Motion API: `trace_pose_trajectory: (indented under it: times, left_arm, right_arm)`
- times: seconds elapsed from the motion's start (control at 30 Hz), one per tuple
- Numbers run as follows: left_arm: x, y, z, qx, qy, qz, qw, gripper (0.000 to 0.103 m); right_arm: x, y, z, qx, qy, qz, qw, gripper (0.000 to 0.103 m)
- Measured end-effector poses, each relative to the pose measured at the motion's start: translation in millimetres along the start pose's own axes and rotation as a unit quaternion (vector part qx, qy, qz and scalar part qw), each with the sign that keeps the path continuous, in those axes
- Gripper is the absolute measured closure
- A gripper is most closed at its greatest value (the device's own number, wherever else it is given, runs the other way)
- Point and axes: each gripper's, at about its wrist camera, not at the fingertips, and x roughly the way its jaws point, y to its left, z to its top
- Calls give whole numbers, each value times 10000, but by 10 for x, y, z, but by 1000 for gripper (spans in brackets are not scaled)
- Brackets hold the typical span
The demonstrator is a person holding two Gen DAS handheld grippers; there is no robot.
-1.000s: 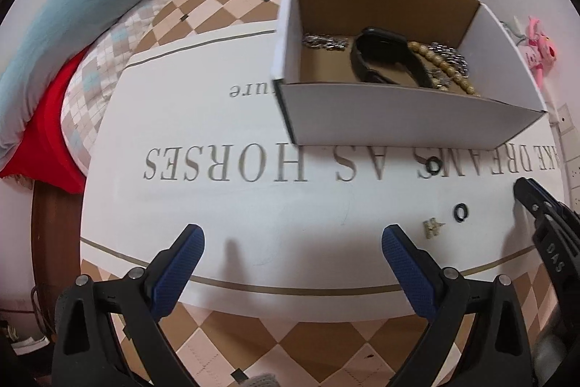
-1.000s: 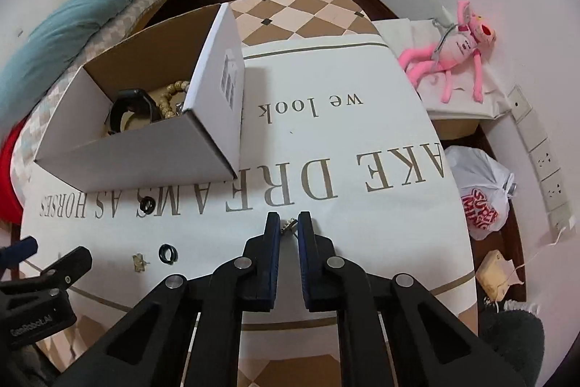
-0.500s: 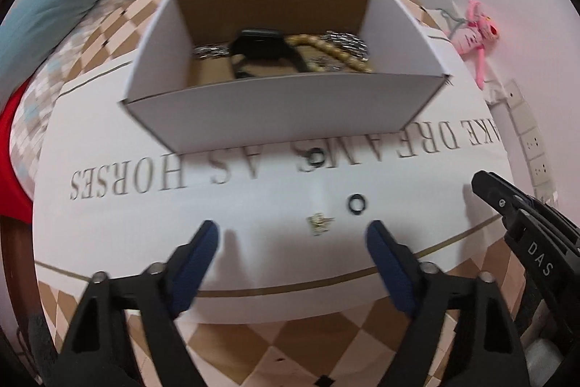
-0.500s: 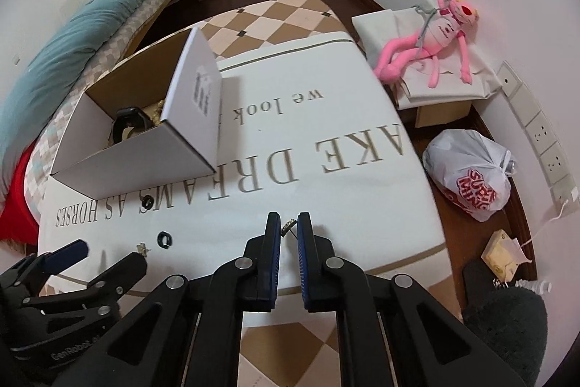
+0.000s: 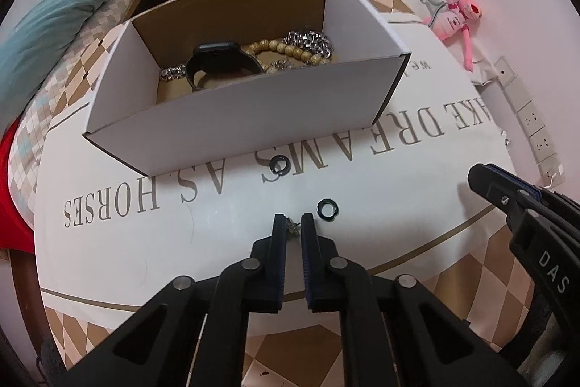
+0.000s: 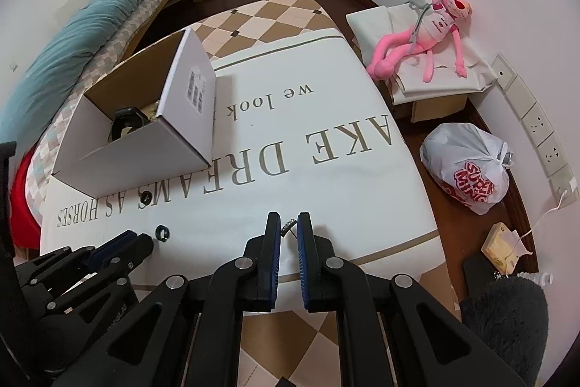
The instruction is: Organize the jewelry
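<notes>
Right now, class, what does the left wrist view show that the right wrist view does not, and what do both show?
Only the left wrist view shows the wooden bead bracelet and silver chain inside the box, and the left gripper shut on a small gold earring.

Only the right wrist view shows the white plastic bag on the floor and the right gripper shut on a small silver piece.

Both show the cardboard box, the black watch, two black rings on the cloth, and the pink plush toy.

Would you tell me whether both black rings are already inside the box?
No, both black rings lie on the white cloth in front of the box.
</notes>
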Motion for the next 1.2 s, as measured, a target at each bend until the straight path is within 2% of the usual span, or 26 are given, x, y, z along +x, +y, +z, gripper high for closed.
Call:
trace_pose_trajectory:
  times: [0.23,0.43,0.57,0.7,0.8,0.93,1.1,1.2]
  left_arm:
    - [-189,120,-44,-207,-68,-264,9994,98]
    - [-733,534,-1,-706,-451,-544,9950,98]
    - [-1044,792,193,-1065,-721,-670,9894,98]
    - [-1134,924,421,-1215,-864,-747,9860,98]
    - [-1072,990,619,-1191,-806,-785,9865,98]
    - [-878,1109,866,-1154,-550,-766,9888,98]
    - [-711,1235,1092,-1167,-280,-546,9913,96]
    - [-685,1295,1182,-1194,-201,-448,9916,95]
  right_arm:
    - [-214,97,24,-67,-169,212,9996,93]
    - [-539,206,128,-63,-382,577,9976,93]
    - [-694,320,268,-27,-496,922,9945,93]
    - [-731,479,494,-29,-579,1235,9906,93]
    - [-607,569,683,32,-385,1494,9880,93]
    - [-341,715,909,-102,33,1585,9873,93]
    - [3,876,1180,-306,585,1468,9870,93]
    - [106,929,1310,-328,756,1292,9882,92]
